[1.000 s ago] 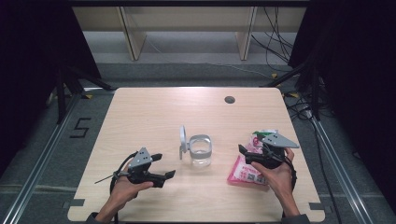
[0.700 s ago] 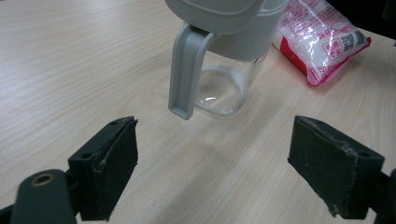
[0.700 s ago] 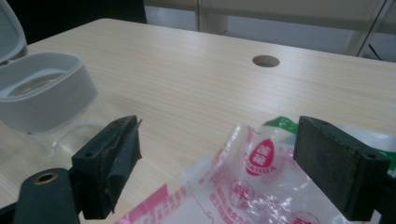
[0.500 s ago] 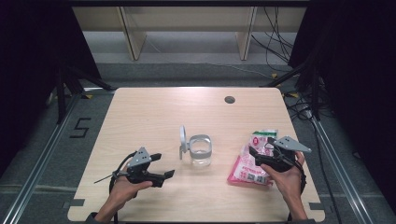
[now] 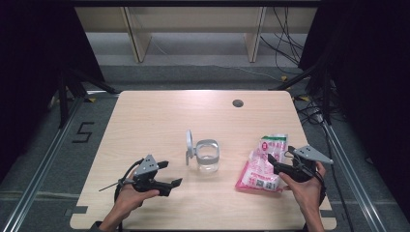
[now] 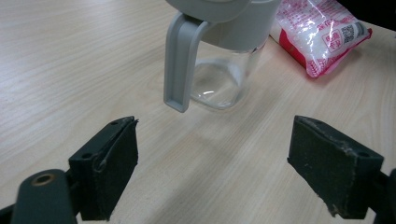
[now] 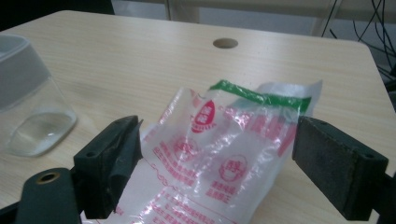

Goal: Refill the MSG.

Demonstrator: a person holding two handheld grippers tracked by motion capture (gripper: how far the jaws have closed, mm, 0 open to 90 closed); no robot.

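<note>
Right gripper (image 5: 279, 166) jaws spread wide, straddling pink-printed clear plastic bag (image 5: 263, 164) on wooden table (image 5: 159, 116). Left gripper (image 5: 170, 175) jaws apart, empty, near clear glass jar with grey flip lid (image 5: 207, 154).

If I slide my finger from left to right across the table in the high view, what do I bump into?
Left hand-held gripper → open lid → glass jar → pink and white bag → right hand-held gripper.

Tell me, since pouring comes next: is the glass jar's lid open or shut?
Open. The grey lid stands flipped up at the side of the glass jar, leaving its mouth uncovered; the jar looks empty.
</note>
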